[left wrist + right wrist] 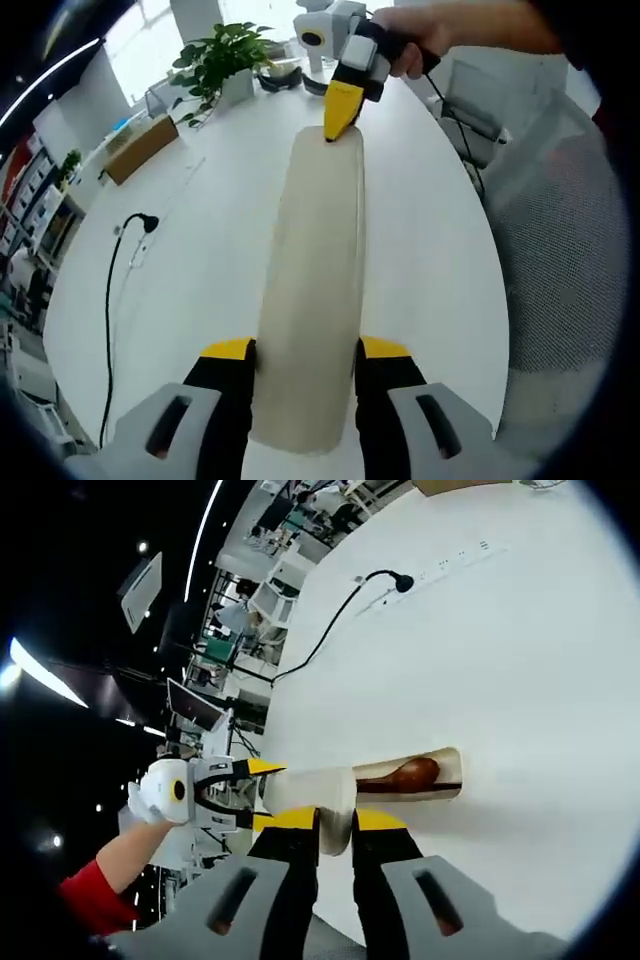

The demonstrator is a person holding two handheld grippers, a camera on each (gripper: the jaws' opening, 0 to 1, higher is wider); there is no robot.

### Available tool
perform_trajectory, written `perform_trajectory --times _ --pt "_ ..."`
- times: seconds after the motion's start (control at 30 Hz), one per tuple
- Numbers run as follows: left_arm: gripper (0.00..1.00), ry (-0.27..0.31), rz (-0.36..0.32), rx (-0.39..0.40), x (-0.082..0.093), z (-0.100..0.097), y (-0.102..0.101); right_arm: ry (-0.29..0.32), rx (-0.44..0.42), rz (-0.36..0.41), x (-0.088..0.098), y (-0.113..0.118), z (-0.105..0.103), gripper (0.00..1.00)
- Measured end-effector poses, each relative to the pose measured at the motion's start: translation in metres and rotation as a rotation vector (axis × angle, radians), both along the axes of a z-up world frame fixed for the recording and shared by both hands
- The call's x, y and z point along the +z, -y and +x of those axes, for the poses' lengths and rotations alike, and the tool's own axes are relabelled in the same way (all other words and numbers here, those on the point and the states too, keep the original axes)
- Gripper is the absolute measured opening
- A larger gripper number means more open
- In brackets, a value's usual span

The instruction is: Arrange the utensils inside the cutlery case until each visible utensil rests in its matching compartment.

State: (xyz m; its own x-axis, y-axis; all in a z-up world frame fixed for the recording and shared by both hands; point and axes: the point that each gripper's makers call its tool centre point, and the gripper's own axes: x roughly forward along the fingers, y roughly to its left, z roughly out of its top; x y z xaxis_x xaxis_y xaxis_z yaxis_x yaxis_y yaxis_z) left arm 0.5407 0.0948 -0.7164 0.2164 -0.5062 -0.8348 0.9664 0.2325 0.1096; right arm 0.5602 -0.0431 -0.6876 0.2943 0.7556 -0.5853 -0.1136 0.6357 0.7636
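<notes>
A long cream cutlery case (312,300) lies on the round white table (200,250), and both pairs of tongs are on it. The left tongs (305,350) straddle its near end, a yellow-tipped jaw pressed against each long side, so they grip the case across its width. At the far end the right tongs (342,108), held in a person's hand (440,35), come down with their yellow tips together on the case's end edge. In the right gripper view the right tongs (334,820) are closed narrowly on the pale lid (310,792), which is slid partway along, leaving the far part of the case open. There a brown wooden spoon (405,776) rests inside, bowl towards the open end, with a dark thin handle just beside it. The left tongs (262,792) hold the opposite end, carried by a hand with a red sleeve (85,895). Further off on the table are a black cable (112,290), a cardboard box (140,148) and a potted plant (215,60).
</notes>
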Motion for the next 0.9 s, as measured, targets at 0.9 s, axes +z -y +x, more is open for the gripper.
perform_trajectory --times 0.9 --pt "0.37 -0.081 0.187 -0.100 -0.056 0.009 0.005 -0.064 -0.016 0.038 -0.041 0.001 0.001 0.05"
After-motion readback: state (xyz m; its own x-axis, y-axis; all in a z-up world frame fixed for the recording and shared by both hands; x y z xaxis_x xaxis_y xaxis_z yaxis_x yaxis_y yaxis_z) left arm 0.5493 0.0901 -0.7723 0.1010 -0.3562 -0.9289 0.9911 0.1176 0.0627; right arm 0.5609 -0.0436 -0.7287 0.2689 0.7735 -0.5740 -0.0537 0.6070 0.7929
